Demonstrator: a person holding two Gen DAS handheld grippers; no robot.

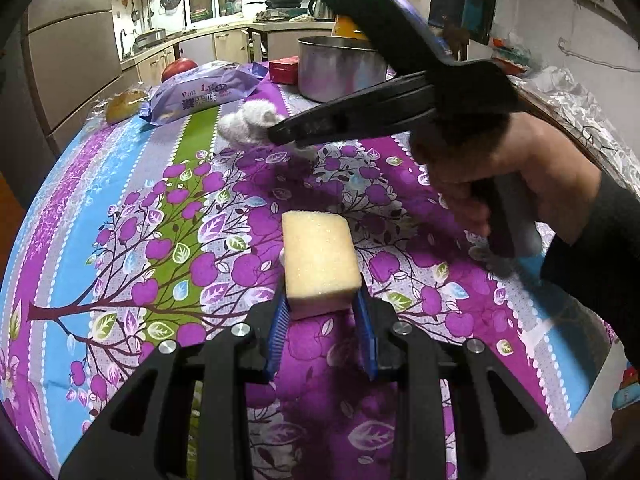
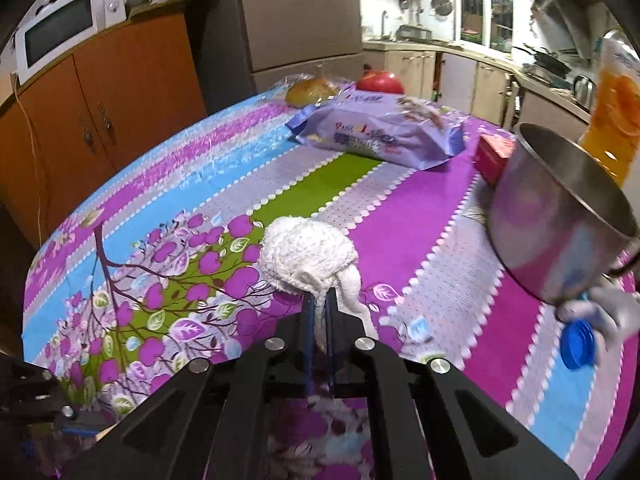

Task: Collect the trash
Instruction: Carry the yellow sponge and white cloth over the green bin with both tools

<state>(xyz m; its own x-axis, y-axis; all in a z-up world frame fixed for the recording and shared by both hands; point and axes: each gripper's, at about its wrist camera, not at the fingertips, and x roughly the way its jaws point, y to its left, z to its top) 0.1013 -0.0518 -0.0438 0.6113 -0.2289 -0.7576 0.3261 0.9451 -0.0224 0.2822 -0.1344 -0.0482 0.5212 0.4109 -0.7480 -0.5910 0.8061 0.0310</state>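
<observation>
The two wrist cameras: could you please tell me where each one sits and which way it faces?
Left wrist: on the left gripper, facing down its jaws at the yellow sponge they grip; the right gripper and hand show.
Right wrist: on the right gripper, jaws shut on the white cloth.
Shared: cloth, steel pot, purple packet, tablecloth.

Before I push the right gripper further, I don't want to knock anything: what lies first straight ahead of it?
The right gripper is shut on the white cloth. Beyond it lies bare tablecloth, then probably the purple snack bag; depth is uncertain.
</observation>
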